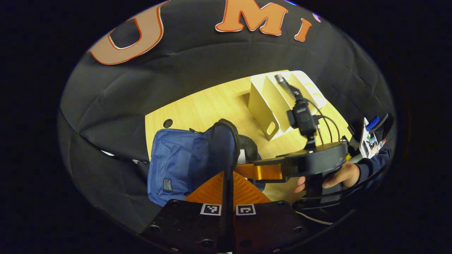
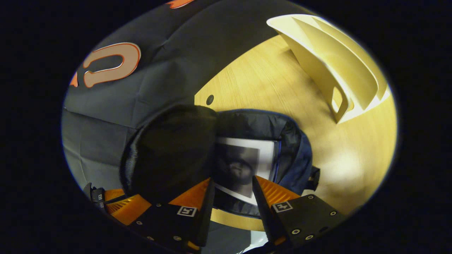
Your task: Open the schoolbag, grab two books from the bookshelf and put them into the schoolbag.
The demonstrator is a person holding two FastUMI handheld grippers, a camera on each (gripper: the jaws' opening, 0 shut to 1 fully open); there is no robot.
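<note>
Schoolbag (image 1: 176, 162) on table (image 1: 212, 106), left of bookshelf (image 1: 279, 102); book (image 2: 243, 162) inside schoolbag

A light wooden table (image 1: 212, 106) with a round cable hole (image 1: 168, 123).

Left gripper (image 1: 227, 183) at 6 o'clock, fingers pinched on schoolbag (image 1: 183, 162) flap edge; bookshelf (image 1: 279, 102) at 1 o'clock; right gripper (image 1: 261, 171) at 4 o'clock.

The left gripper (image 1: 227, 176) pinches its fingers nearly together. The right gripper (image 2: 231, 192) has its fingers parted, a hand (image 1: 339, 176) grasping its handle.
</note>
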